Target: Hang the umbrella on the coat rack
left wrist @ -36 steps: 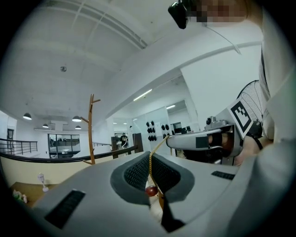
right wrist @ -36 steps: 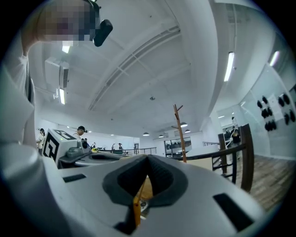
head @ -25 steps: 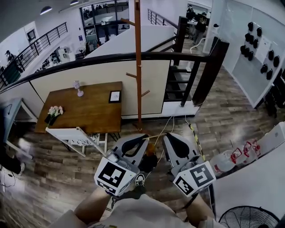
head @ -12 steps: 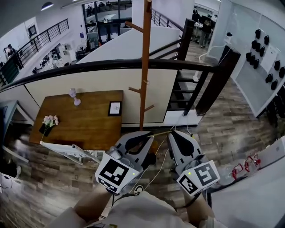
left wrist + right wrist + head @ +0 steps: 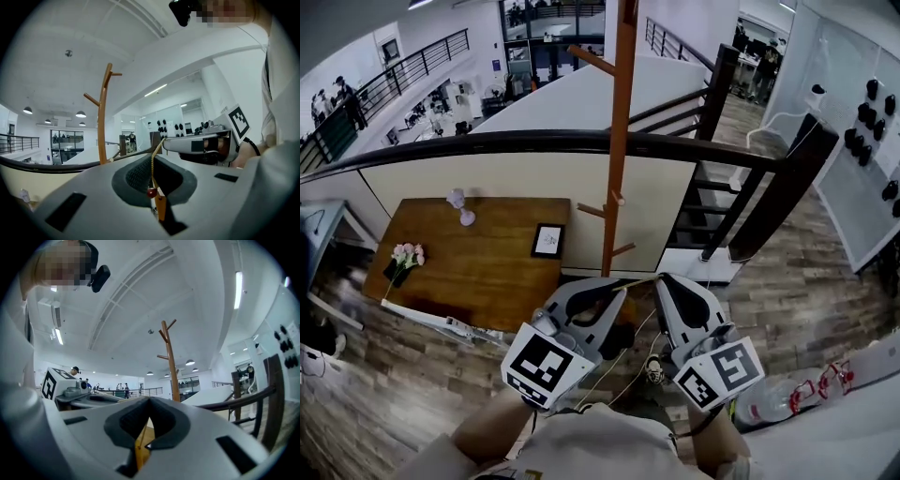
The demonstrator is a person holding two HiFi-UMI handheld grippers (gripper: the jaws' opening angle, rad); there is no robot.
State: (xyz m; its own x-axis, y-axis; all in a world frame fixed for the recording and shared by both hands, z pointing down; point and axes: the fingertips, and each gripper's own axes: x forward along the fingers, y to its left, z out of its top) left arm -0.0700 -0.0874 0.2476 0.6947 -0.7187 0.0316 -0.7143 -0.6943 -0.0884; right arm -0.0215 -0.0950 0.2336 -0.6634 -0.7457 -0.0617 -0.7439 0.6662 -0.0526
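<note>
both tools are shut, each pinching the same thin gold cord point(image 5: 643, 281). the left tool point(image 5: 619, 292) has it clamped just above a small red bead point(image 5: 151, 192) and an orange tag point(image 5: 161, 209). the right tool point(image 5: 664, 280) nips it beside an orange piece point(image 5: 139, 451) of its own, and the cord spans the short gap between the two tips. i take this for the umbrella's hanging loop. the umbrella itself sits below the tools and is mostly hidden. a dark shape point(image 5: 617, 337) low between them may be part of it, but i can't be sure.

the coat rack point(image 5: 620, 141) stands straight ahead of both tips and rises well above them, with two short pegs point(image 5: 623, 249) nearest the tools and a longer one higher up. the tabletop point(image 5: 478, 253) lies off the left tool's outer side, out of the way.

the step in hand, as i judge it, is carrying the loop to a peg. to do it well i'd spread the tools just enough to hold the cord taut and open, then lift it above a peg's tip. next i'd slide it in toward the pole and lower it so the peg takes the weight before either tool lets go. the cord is thin, so a jerk could slip it out of the grip.
</note>
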